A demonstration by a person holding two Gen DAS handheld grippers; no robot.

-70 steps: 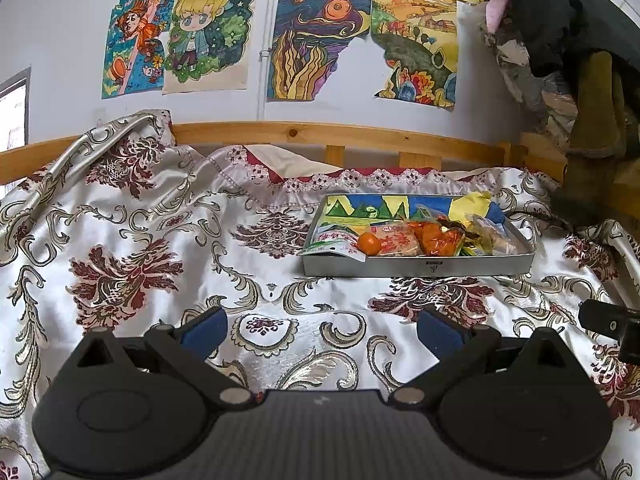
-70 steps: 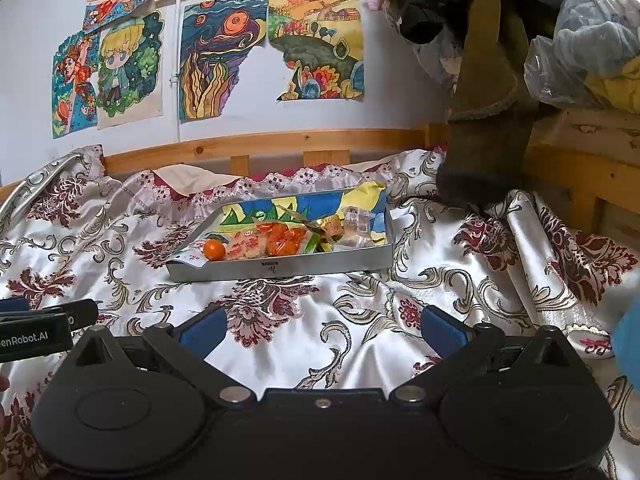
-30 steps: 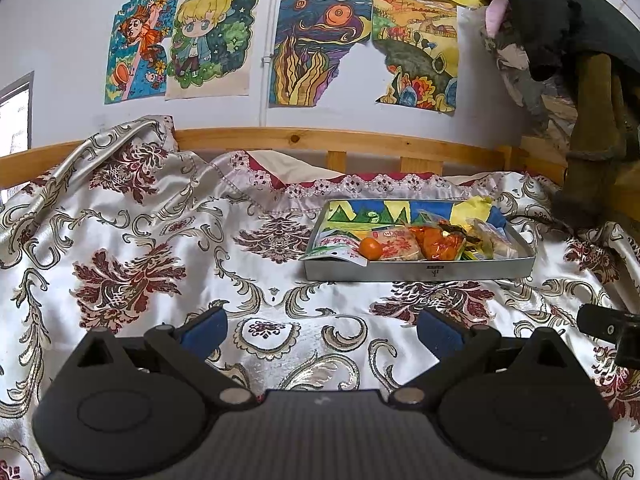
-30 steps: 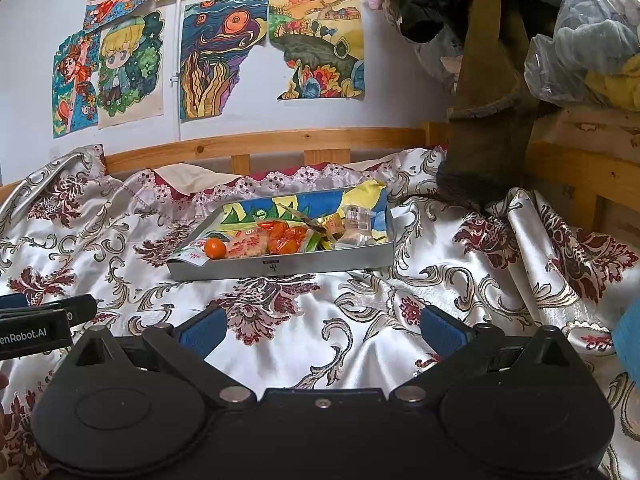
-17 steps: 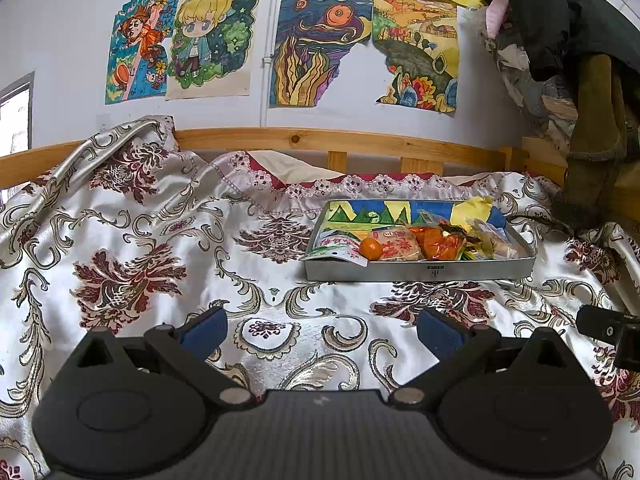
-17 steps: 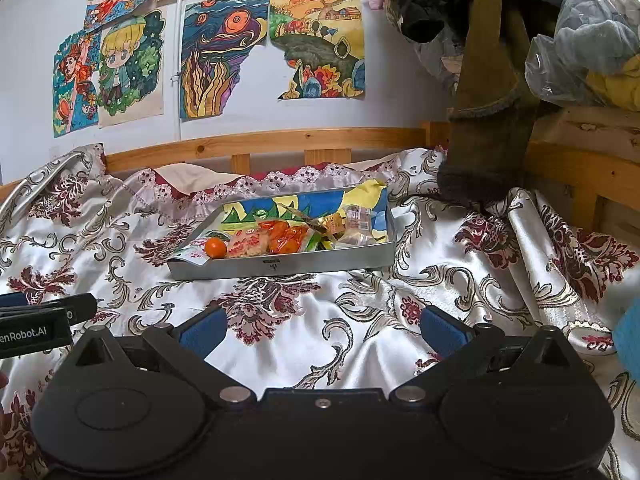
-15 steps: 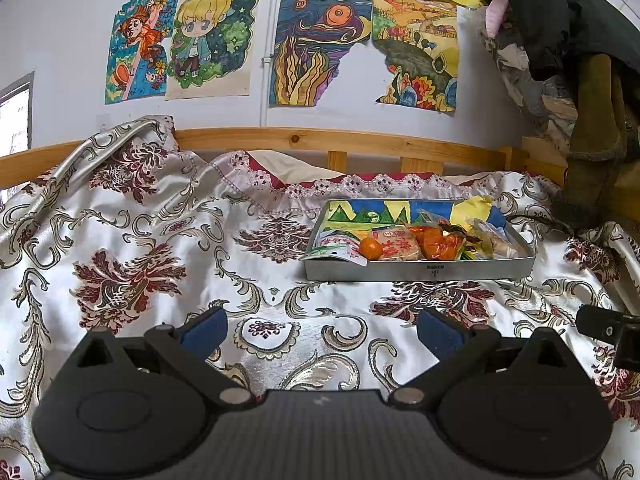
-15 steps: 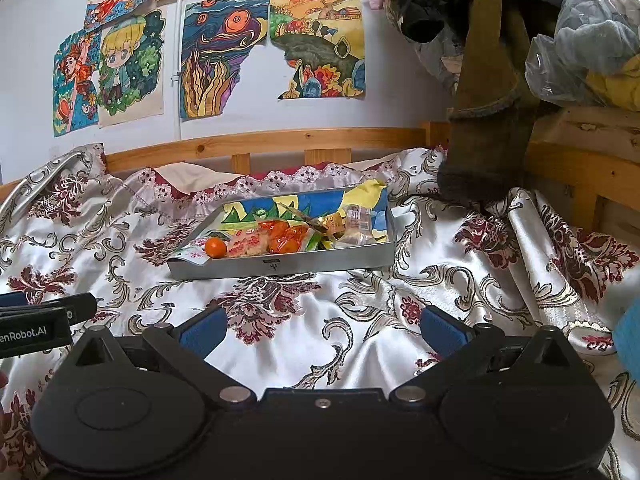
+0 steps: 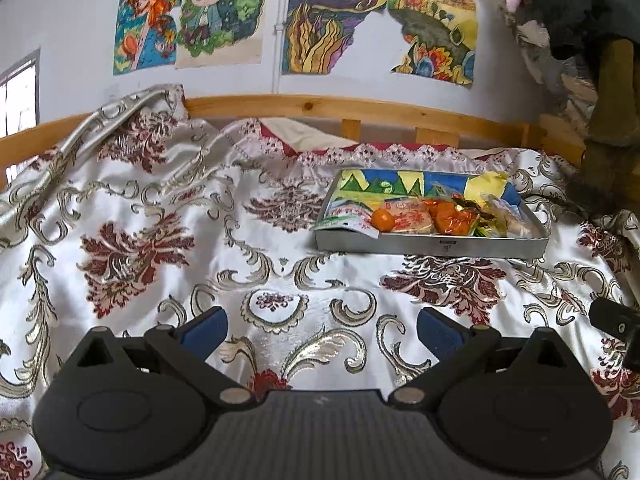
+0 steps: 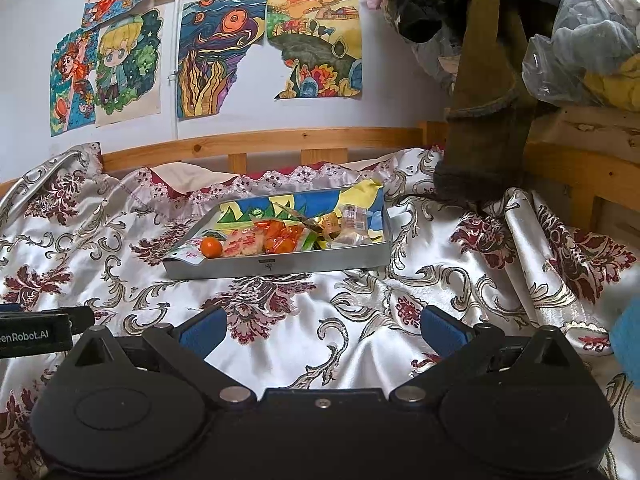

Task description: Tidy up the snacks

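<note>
Essentially nothing changed: my left gripper and right gripper stayed spread, empty; snacks lay in the tray.

white wall with drawings, wooden bedrail

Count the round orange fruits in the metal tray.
1. A single small orange fruit sits near the metal tray's left front corner, beside a pink snack packet. More could be hidden under the wrappers.
</note>
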